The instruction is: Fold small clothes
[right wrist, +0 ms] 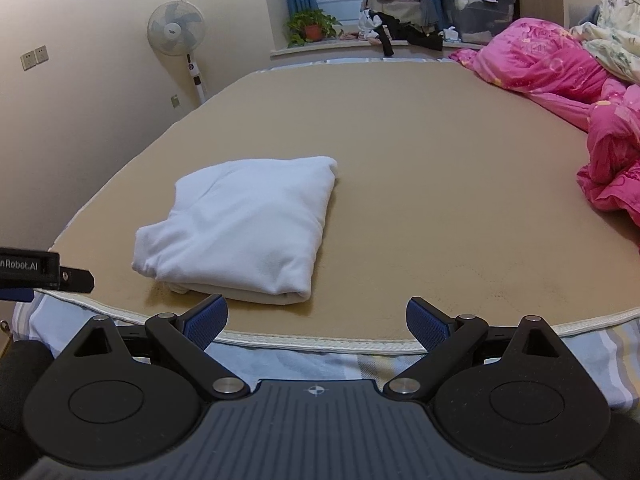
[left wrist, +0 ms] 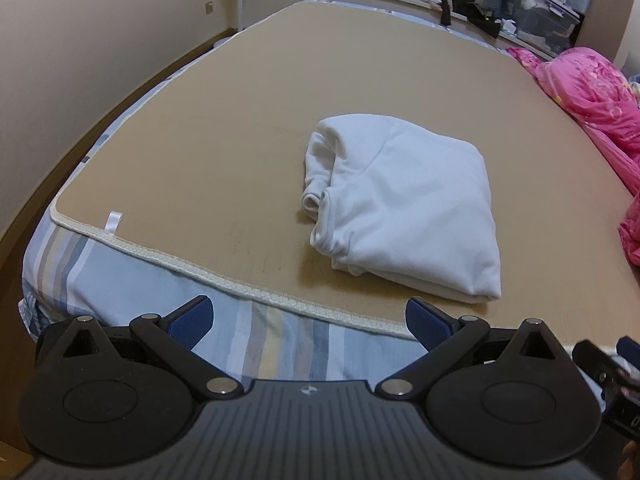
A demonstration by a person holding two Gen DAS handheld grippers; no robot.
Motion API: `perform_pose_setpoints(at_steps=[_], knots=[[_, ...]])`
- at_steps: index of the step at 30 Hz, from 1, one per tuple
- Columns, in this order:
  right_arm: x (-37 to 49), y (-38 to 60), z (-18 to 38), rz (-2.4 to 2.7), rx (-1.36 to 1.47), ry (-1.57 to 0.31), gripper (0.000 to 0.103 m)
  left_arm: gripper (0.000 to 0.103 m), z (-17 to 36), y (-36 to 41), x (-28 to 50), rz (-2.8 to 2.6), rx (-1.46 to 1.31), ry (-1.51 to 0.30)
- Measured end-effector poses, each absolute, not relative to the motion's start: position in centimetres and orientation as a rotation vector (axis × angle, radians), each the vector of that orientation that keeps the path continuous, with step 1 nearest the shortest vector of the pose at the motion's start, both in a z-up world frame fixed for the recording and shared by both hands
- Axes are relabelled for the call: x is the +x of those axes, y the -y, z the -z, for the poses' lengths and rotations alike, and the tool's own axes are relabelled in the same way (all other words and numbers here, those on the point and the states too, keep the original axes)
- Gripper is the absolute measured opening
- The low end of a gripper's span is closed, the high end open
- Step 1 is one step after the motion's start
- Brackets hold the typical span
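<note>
Left wrist view: the left gripper [left wrist: 310, 322] hangs over the near edge of the bed, its jaws spread wide with nothing between them. Ahead of it a white garment [left wrist: 404, 204] lies folded into a thick, roughly square bundle on the tan mat [left wrist: 200, 152] that covers the bed, with rolled edges showing on its left side. A small white ribbon tab [left wrist: 114, 221] sits at the mat's cream piping, and a striped blue sheet [left wrist: 132, 276] shows below the mat. A pink quilt [left wrist: 592, 92] is bunched along the right. No writing can be read here.

Right wrist view: the right gripper [right wrist: 316, 322] also has its jaws wide apart and empty, above the mat's edge. The folded garment [right wrist: 248, 224] rests on the mat ahead and to the left, apart from both grippers. At the left edge the other gripper's body carries the partly cut-off lettering "nRobot.AI" [right wrist: 20, 266]. A standing fan [right wrist: 176, 32] and a potted plant [right wrist: 312, 26] stand by the far wall.
</note>
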State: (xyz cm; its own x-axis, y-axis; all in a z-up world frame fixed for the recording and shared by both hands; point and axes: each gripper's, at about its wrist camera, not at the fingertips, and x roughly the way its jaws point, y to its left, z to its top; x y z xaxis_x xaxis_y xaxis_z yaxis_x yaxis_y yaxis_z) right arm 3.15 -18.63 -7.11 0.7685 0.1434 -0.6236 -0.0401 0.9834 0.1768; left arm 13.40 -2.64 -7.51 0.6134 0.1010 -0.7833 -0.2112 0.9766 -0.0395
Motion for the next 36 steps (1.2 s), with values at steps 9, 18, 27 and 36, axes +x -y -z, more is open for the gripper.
perform_pose_setpoints(at_steps=[9, 18, 27, 36], knots=[[6.8, 19.6, 7.5, -0.153, 0.137, -0.734, 0.096, 0.102, 8.5, 2.1, 16.5, -0.221, -0.291, -0.939], [13.0, 19.3, 7.7, -0.187, 0.096, -0.778, 0.096, 0.102, 10.1, 2.7, 20.6, -0.252, -0.244, -0.991], [23.3, 22.0, 9.5, -0.316, 0.379, -0.885, 0.097, 0.102, 12.3, 1.5, 24.1, -0.261, -0.315, -1.049], [34.9, 23.9, 13.4, -0.308, 0.535, -0.980, 0.097, 0.102, 14.5, 0.7, 26.2, -0.247, -0.403, -1.064]])
